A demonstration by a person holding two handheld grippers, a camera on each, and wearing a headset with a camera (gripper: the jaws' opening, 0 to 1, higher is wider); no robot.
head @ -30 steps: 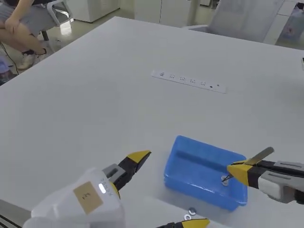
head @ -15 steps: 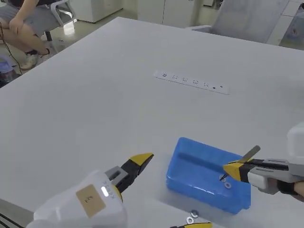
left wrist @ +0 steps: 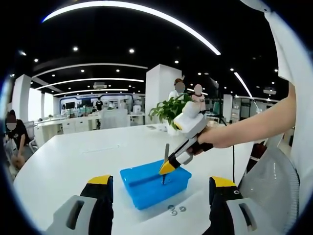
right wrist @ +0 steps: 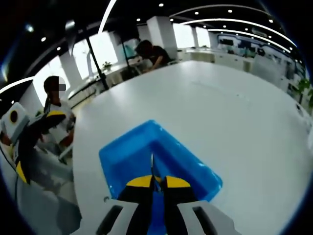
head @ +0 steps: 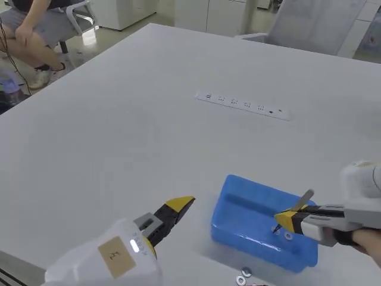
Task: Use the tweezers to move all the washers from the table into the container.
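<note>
Your right tongs (head: pixel 284 218) are pinched narrow on the tweezers (head: pixel 305 198). They grip partway up the shaft, so the fine tips reach down past the rim into the blue container (head: pixel 238 186). That steep, nose-down hold suits a drop: anything let go here should land inside and not skip onto the worktop (head: pixel 149 119).

One washer (head: pixel 288 236) lies on the container floor just beside the tweezer tips. Whether the tips are touching it I cannot tell.

Your left tongs (left wrist: pixel 161 180) are spread wide and hold nothing. They hover by the near edge, just short of the container, probably kept back to give the tweezers room while staying close enough to steady the box.

The container sits near the near edge. Three washers (left wrist: pixel 174 213) lie loose on the worktop between it and that edge, close together, so the next reach looks short.

By my count there is one container, one pair of tweezers and four washers, one in and three out. A single power strip (head: pixel 243 105) lies toward the far edge.
</note>
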